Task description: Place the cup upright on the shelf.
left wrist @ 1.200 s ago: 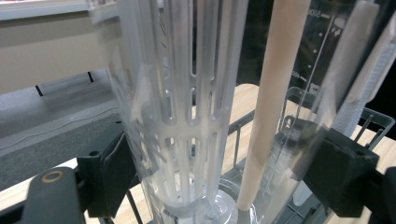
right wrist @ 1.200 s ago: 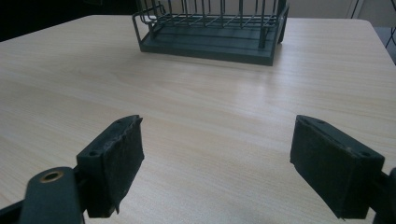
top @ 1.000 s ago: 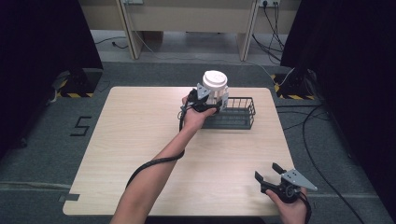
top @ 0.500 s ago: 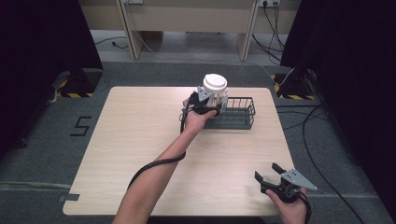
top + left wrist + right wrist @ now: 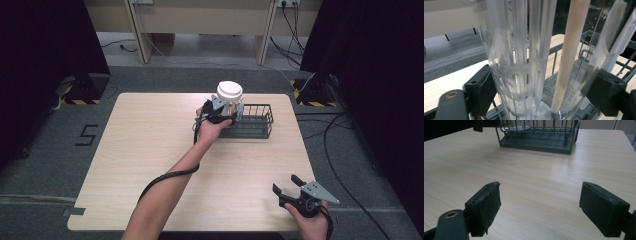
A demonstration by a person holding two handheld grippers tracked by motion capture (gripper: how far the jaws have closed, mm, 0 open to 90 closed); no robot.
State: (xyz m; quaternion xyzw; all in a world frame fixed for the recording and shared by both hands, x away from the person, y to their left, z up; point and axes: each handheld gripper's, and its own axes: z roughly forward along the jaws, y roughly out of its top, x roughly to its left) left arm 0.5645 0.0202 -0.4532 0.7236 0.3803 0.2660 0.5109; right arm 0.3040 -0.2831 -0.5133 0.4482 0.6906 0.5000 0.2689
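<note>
The person's left forearm reaches diagonally across the table [image 5: 150,150] from the bottom edge toward the far right part, hand turned so the left gripper [image 5: 223,111] points away from the person. Its jaws are clamped on a clear plastic container [image 5: 230,102] with a white lid, which stands upright at the left end of a dark wire basket [image 5: 255,122]. In the left gripper view the container's ribbed, slotted clear wall [image 5: 524,57] sits squarely between the two black pads, touching both, and a pale beige stick [image 5: 569,55] stands tilted inside it. The container's bottom appears to be down within the basket's wires; whether it rests on the basket floor cannot be told.

The right hand rests low at the near right corner of the table, holding the right gripper [image 5: 292,189] just above the surface, aimed toward the far side. Its jaws stand wide apart with nothing between them; the right gripper view shows bare wood grain between the two black pads [image 5: 486,207] and, farther off, the basket [image 5: 539,140] with the container's clear base visible through its bars at the left end.

A black cable trails from the left gripper along the forearm. The two grippers are well apart, with open tabletop between them. The basket's right portion holds nothing that can be made out. Beyond the table lie grey floor, desk legs and loose cables at the right.
</note>
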